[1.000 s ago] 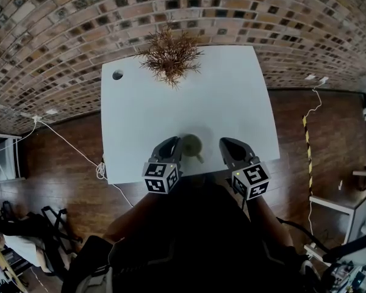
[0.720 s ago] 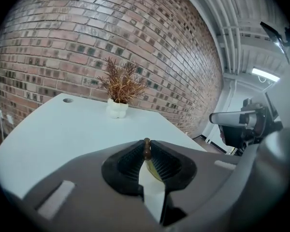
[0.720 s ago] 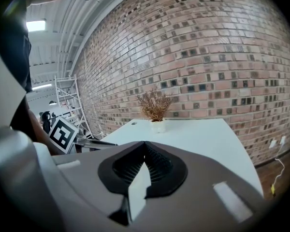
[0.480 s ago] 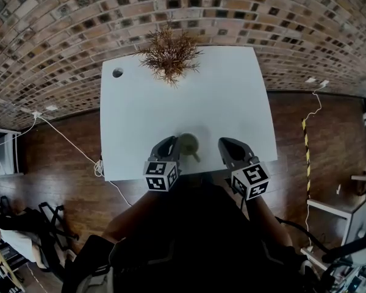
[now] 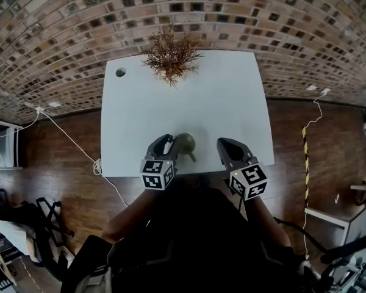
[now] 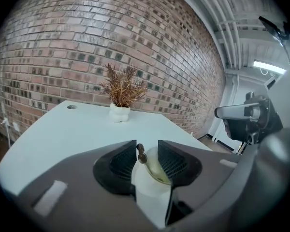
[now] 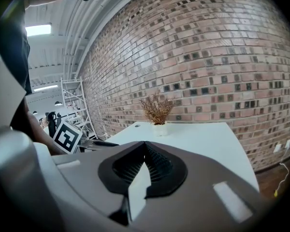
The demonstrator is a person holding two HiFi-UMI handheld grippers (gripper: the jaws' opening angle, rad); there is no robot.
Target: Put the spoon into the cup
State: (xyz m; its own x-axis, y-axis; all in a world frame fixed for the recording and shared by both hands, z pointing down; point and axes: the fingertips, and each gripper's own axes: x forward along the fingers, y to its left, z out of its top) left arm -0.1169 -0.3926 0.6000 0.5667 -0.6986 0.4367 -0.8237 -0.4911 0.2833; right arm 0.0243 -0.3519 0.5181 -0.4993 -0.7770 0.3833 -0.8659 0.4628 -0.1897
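The cup [image 5: 186,142], olive inside and white outside, stands near the front edge of the white table [image 5: 219,102]. The spoon [image 5: 193,155] rests in it, its dark handle end [image 6: 141,154] poking up. My left gripper [image 5: 165,144] is at the cup's left side. In the left gripper view the cup [image 6: 152,185] shows in the gap of that gripper [image 6: 147,151]. Its jaws are opening, with the handle tip between the pads and neither pad pressing on it. My right gripper [image 5: 229,148] hovers to the right of the cup, shut and empty [image 7: 145,151].
A dried plant in a white pot [image 5: 169,57] stands at the table's far edge, beside a round cable hole [image 5: 120,72]. A brick wall lies behind it. White cables [image 5: 73,145] trail on the wooden floor to the left.
Both hands and the cup keep their places. The head view has shifted slightly. Any jaw movement is too small to make out there.
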